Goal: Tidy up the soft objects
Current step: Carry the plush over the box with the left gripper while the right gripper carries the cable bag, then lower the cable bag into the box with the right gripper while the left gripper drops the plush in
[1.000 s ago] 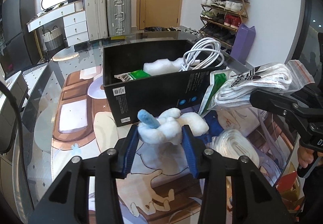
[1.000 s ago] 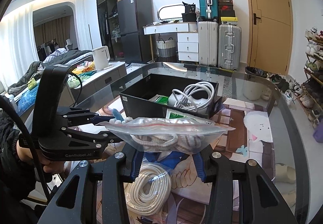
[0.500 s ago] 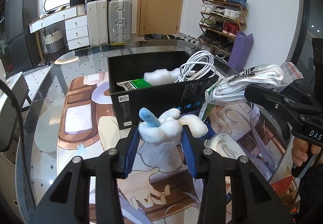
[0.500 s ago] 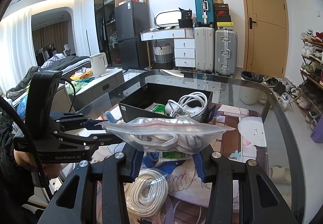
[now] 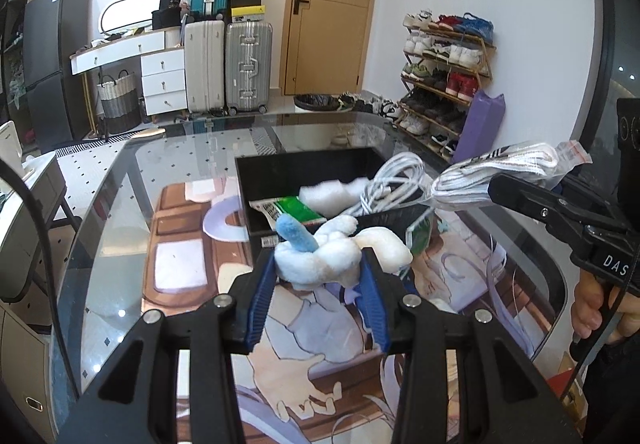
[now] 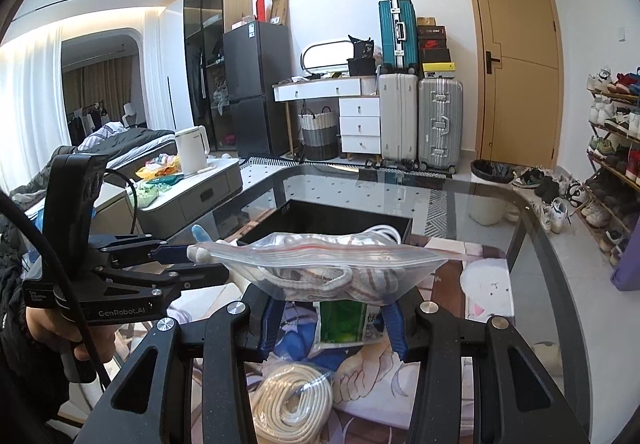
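My left gripper [image 5: 318, 280] is shut on a white plush toy [image 5: 324, 258] with a blue horn, held above the printed mat in front of the black box [image 5: 304, 172]. My right gripper [image 6: 330, 318] is shut on a clear zip bag of white cord [image 6: 324, 264], lifted near the box's right front corner; the same bag [image 5: 508, 170] shows at right in the left wrist view. The box holds a white cable coil [image 5: 388, 180], a green packet [image 5: 292, 210] and white stuffing. The left gripper [image 6: 200, 260] appears at left in the right wrist view.
A second bagged coil of white rope [image 6: 294, 400] and a green packet [image 6: 346, 322] lie on the mat under the right gripper. The glass table [image 5: 120, 204] ends at a rounded far edge. Suitcases, a shoe rack and a door stand beyond.
Both grippers have risen with their loads. The box now sits lower and its inside shows more; the plush is higher against the box's front wall.
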{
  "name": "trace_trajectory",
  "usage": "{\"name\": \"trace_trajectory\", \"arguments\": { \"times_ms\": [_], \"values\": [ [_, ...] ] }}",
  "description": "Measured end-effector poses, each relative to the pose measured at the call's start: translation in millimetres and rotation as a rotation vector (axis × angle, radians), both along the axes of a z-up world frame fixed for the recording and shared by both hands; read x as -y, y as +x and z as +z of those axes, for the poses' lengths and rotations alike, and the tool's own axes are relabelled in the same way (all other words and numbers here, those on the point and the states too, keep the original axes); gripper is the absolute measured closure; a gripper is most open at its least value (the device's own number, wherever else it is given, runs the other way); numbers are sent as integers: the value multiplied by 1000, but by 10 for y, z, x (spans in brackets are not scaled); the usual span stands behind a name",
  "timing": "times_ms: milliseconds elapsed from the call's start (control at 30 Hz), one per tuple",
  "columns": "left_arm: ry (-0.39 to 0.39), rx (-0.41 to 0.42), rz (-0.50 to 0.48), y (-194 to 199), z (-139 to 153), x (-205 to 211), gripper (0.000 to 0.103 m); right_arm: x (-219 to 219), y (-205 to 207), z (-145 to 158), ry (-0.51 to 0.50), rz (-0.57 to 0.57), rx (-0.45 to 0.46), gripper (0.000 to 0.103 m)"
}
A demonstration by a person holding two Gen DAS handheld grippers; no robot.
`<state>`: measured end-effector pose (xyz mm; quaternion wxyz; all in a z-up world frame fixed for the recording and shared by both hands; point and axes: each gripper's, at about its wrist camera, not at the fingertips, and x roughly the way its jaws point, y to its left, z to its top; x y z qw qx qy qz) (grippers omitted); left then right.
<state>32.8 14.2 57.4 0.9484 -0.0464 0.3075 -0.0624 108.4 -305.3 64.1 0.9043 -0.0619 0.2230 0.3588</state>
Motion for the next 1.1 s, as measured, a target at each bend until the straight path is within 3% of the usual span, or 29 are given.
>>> {"name": "trace_trajectory", "arguments": {
  "times_ms": [467,1100],
  "values": [
    [1,29,46,297,139,-99,63,-123,250,164,16,-4,10,59],
    [-1,-27,46,779,-54,-137,62,-279,736,106,-9,0,-23,60]
  ]
}}
